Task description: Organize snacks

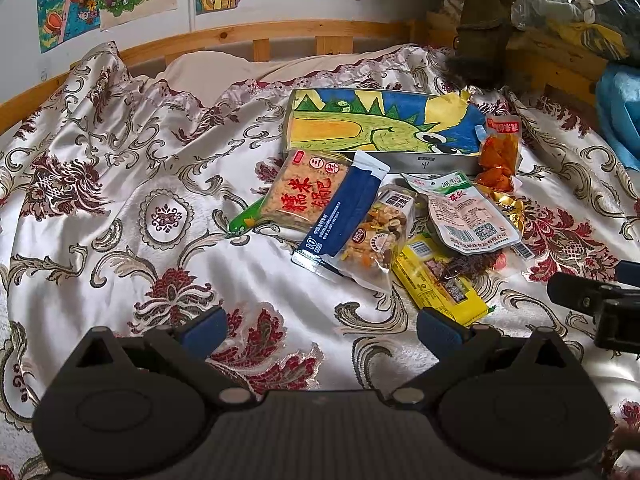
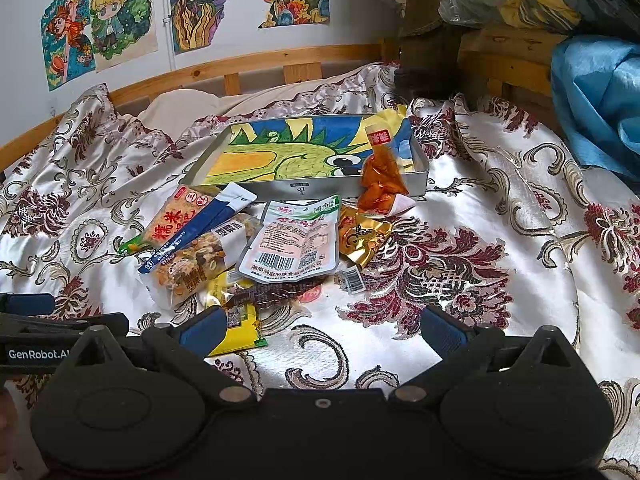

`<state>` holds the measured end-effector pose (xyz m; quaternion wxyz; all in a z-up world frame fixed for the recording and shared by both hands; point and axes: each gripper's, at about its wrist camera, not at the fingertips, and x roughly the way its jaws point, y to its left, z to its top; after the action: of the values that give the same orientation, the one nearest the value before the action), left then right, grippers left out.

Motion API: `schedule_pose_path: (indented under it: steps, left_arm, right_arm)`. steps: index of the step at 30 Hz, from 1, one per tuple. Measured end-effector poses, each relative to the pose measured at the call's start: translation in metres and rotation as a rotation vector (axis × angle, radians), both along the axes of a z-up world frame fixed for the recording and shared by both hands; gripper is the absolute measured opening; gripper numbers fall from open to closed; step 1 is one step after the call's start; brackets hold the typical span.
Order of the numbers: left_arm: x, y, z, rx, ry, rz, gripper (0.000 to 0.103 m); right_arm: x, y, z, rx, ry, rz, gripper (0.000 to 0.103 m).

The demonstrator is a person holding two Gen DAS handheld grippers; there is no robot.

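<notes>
Glossy crinkled packets beside shallow, perhaps metal tray

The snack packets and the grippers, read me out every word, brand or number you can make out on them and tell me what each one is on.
"GenRobot.AI": white print on the left gripper's black body, right wrist view.
"糯米锅巴": large red characters on the rice-crisp packet.
"10": on the blue sachet, bottom corner; its other print is too small.
White pouch: barcode, QR code and print, too small to read.
Orange packet: red label, blurred.
Tray: small logo, unreadable.
</notes>
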<state>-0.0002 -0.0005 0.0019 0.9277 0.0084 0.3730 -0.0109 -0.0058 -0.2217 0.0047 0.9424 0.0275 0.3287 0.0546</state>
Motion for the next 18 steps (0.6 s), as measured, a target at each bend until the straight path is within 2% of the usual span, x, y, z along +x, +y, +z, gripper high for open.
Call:
schedule_pose_path:
  steps: [18]
  left_arm:
    - [-0.0003,0.0003,-0.0002,-0.001,0.0,0.001,0.103]
  right_arm:
    - [0.0013,0.0,-0.0005,-0.001,0.0,0.0,0.102]
